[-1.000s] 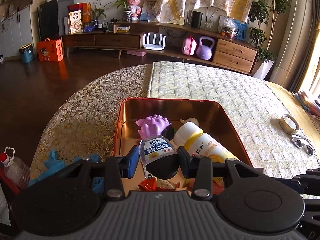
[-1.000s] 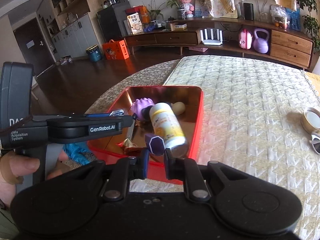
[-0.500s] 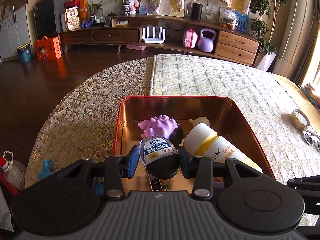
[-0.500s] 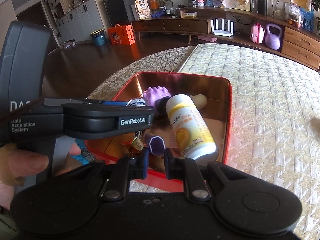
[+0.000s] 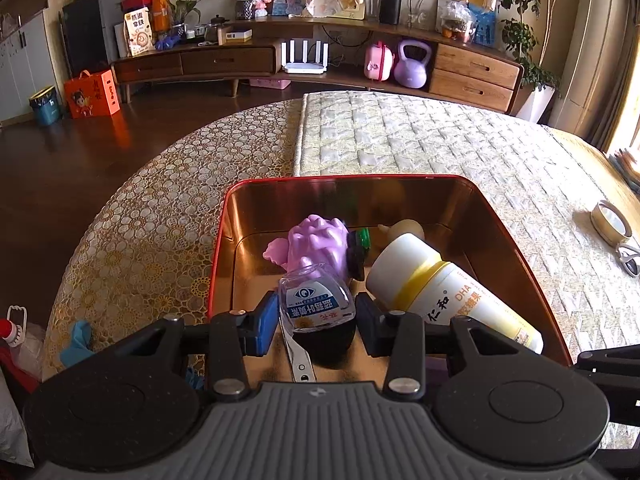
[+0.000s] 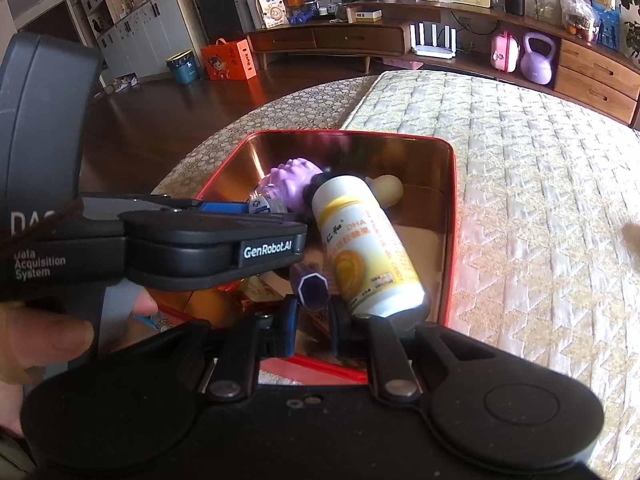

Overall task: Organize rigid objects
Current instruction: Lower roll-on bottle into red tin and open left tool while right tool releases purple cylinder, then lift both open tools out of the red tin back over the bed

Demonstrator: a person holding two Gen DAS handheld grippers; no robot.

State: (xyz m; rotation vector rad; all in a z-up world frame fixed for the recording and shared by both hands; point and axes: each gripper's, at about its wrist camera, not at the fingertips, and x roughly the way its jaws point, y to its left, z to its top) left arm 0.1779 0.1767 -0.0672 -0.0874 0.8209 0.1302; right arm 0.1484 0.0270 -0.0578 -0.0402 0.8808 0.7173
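Both hands are at the drop-off step, each bringing a small item over the red tin box (image 5: 218, 264) that sits on the patterned cloth of the desk (image 5: 132, 248). The left hand-held gripper (image 5: 316, 322) is clamped on a small clear eye-drop bottle (image 5: 316, 300), its blue-and-white label facing the camera and its dark cap end pointing back toward the gripper body; the bottle hangs low over the near part of the box, in front of the purple knobbly toy (image 5: 316, 242). The right hand-held gripper (image 6: 313, 314) is closed narrowly on a small purple piece with an octagonal end (image 6: 312, 290), held above the near edge of the box just beside the base of the white and yellow supplement bottle (image 6: 364, 248), which lies on its side across the shiny copper floor. Metal nail clippers (image 5: 296, 354), some snack wrappers (image 6: 256, 290) and a pale rounded object (image 6: 386, 188) at the far wall already lie inside. The next move probably calls for lowering each item into a free patch of floor, which is scarce on the near side, then parting the jaws without knocking the big bottle. Both held items look hard and smooth, so they may roll once released.
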